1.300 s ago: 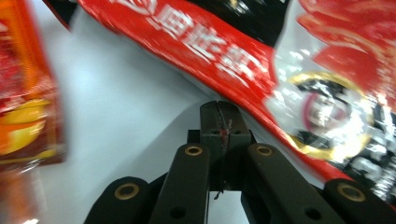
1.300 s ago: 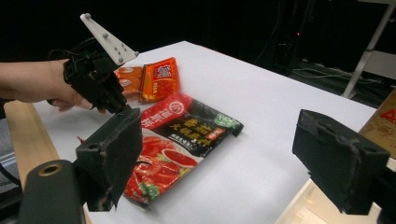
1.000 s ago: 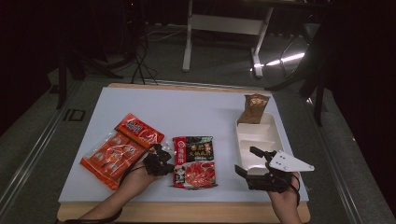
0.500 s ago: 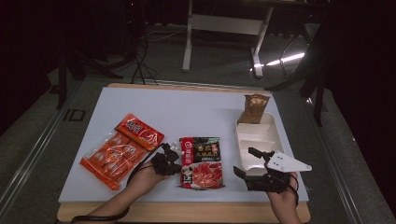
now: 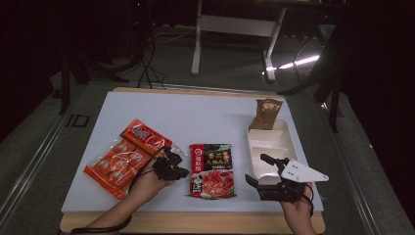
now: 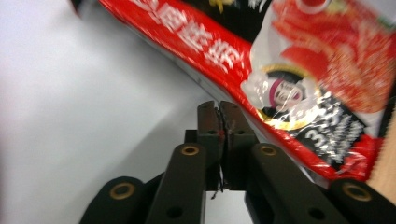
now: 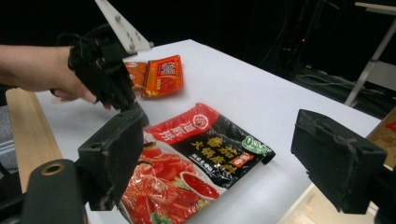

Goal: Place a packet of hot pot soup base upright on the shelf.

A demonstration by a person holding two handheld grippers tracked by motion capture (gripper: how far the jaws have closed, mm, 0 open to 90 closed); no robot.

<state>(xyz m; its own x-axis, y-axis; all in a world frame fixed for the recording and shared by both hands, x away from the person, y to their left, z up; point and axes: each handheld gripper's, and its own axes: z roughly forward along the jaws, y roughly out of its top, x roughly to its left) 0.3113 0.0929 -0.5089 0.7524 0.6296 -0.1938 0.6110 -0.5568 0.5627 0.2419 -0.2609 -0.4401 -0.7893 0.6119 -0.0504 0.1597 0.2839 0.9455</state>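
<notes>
A red and black soup-base packet lies flat near the table's front, large in the left gripper view and between the jaws' sightline in the right gripper view. My left gripper rests low at the packet's left edge. Its jaws stand together with nothing between them, their tips just short of the packet's red border. The same gripper appears beyond the packet in the right gripper view. My right gripper hovers open to the packet's right, jaws wide and empty.
An orange-red snack packet lies left of the left hand. A white divided tray sits at the right with a brown pouch propped at its far end. The wooden table edge runs along the front.
The left gripper slid the soup-base packet to the right, then drew back slightly from its edge. The right gripper has stayed put.
</notes>
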